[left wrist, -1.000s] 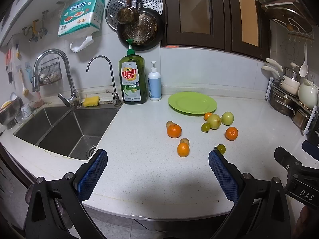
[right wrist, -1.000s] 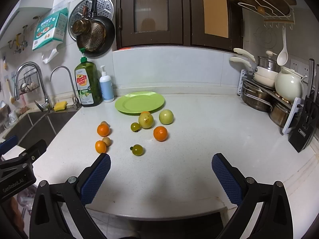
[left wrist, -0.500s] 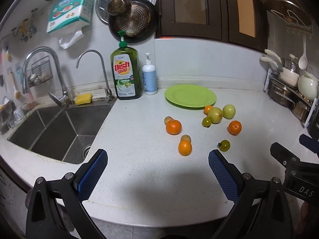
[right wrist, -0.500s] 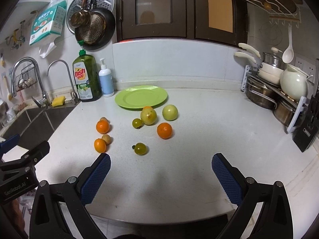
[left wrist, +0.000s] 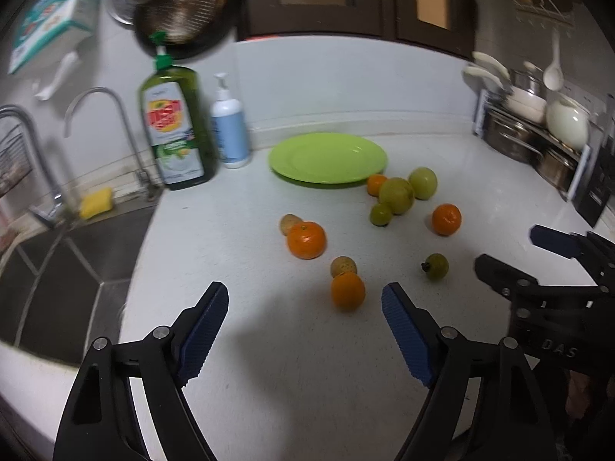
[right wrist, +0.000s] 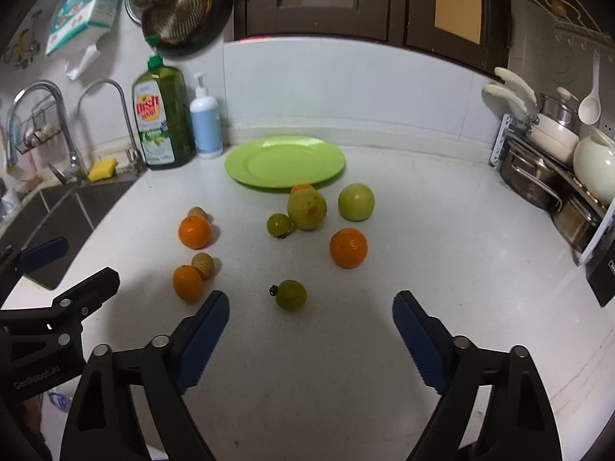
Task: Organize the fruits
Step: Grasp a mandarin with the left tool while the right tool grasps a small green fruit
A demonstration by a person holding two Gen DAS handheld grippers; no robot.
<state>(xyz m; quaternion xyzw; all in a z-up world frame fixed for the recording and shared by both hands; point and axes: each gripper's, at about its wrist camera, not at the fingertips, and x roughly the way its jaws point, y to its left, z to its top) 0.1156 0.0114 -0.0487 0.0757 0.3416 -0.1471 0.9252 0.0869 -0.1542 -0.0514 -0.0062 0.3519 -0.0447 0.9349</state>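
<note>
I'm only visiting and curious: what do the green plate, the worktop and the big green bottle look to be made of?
Green plate: probably plastic or melamine, going by its even bright colour and soft sheen; glazed ceramic is possible.
Worktop: white, finely speckled, smooth and faintly glossy, so likely engineered stone or solid surface.
Green bottle: clear tinted plastic, see-through, with a paper label.

Left gripper (left wrist: 305, 301) near bottom, jaws closing, nothing between them, only bare white desk (left wrist: 269, 365). Small orange (left wrist: 348, 291) just beyond gripper, brown round fruit (left wrist: 343, 266) touching it on far side. Bigger orange (left wrist: 306, 239) farther left, second brown fruit (left wrist: 289, 223) behind it. Small green fruit with stem (left wrist: 436, 266) to right. Green plate (left wrist: 327, 158) far, empty. Cluster of green fruits (left wrist: 396, 195) just near of plate. Right gripper (left wrist: 538, 265) at right edge. Sink (left wrist: 57, 269) at left.
</note>
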